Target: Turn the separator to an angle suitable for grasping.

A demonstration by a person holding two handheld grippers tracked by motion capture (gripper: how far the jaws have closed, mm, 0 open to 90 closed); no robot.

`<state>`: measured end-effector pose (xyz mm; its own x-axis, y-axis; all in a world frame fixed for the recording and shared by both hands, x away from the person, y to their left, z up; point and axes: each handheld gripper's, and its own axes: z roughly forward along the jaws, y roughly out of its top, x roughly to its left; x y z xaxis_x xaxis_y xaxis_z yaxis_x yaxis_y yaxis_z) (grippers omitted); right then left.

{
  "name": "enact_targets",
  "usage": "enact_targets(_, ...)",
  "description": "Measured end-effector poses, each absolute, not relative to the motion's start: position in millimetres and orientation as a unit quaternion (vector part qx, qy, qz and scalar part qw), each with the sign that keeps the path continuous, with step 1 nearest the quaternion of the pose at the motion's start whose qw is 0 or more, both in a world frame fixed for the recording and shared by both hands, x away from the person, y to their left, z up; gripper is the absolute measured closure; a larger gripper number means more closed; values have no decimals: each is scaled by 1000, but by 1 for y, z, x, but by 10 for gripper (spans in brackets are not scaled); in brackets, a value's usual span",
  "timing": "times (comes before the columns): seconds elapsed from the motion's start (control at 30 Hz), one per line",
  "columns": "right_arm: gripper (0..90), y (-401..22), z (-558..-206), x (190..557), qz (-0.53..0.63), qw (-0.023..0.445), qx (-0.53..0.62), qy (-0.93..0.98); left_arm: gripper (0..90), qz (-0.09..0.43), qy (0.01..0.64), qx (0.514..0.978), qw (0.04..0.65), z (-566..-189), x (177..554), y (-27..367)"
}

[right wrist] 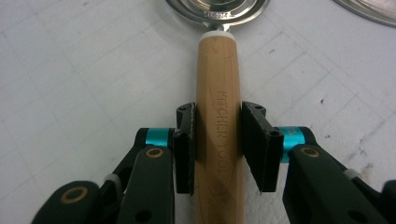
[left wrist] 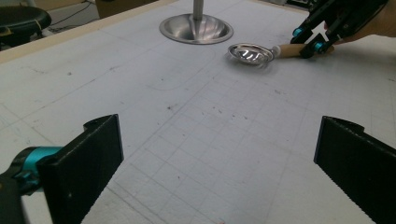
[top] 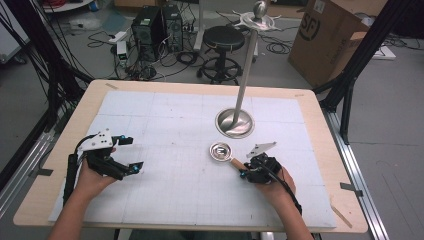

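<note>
Right gripper view: I see the right gripper (right wrist: 218, 149) pinching the wooden handle (right wrist: 218, 112) of a metal ladle; both fingers (right wrist: 186, 149) press its sides. The handle's near end is cut off at 6 o'clock, and the ladle bowl (right wrist: 217, 10) is cut off at 12 o'clock. In the high view, the ladle (top: 221, 151) lies on the white surface (top: 165, 150), bowl at 10 o'clock from the right gripper (top: 250, 172), just short of the stand base (top: 234, 123). The left gripper (top: 131, 154) sits well apart at 9 o'clock, fingers spread, nothing between them. The handle lettering is partly legible.
</note>
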<state>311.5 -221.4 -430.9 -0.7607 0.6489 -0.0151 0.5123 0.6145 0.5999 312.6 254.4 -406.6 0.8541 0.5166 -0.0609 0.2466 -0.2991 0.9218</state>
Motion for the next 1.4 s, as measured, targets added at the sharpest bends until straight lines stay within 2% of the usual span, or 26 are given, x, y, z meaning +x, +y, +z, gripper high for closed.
enact_targets(0.2,700,-206,-422,312,310,96,296,898,19,126,240,791,548,-404,312,257)
enact_targets(0.7,657,-183,-428,315,291,58,289,910,19,124,237,793,548,-404,312,258)
enact_targets(1.17,698,-156,-424,319,291,59,243,924,19,125,238,791,549,-404,312,259)
enact_targets(1.4,699,-131,-427,327,307,24,210,928,19,126,238,787,555,-402,312,260)
